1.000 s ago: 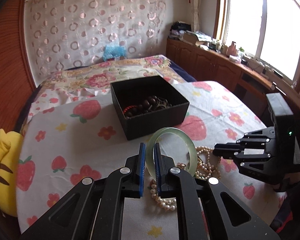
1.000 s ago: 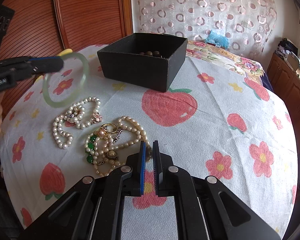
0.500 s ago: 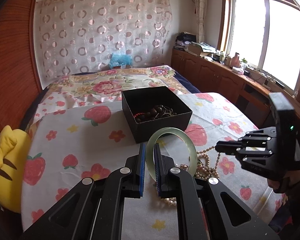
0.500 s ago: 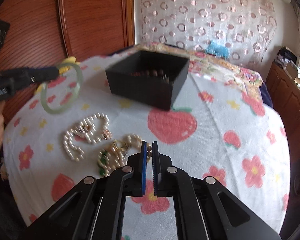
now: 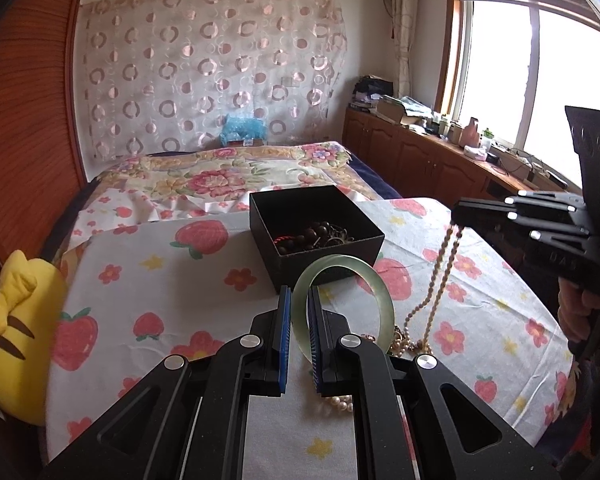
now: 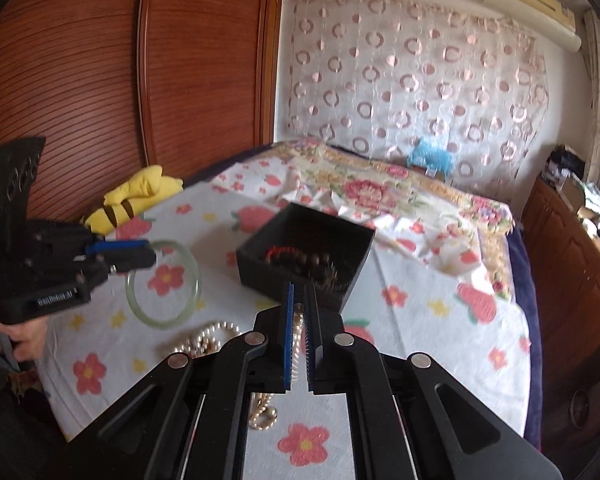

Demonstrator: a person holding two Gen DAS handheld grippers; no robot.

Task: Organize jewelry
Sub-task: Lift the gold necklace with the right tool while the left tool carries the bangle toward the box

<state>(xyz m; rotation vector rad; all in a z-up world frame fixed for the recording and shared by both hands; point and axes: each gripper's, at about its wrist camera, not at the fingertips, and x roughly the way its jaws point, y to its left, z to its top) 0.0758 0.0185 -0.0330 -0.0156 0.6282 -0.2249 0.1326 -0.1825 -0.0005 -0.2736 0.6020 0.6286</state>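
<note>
Meanwhile I'm clamping my left claw (image 5: 298,332) on the jade bangle (image 5: 342,304) and my right claw (image 6: 299,340) on a pearl strand (image 5: 440,280), both not yet boxed.

R gripper (image 6: 299,304) fingers pinch pearl strand (image 6: 296,344); L gripper (image 6: 150,254) holds bangle (image 6: 163,283).

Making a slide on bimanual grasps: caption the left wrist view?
Left gripper clamps a green bangle near the black box; right gripper lifts a pearl necklace.
</note>
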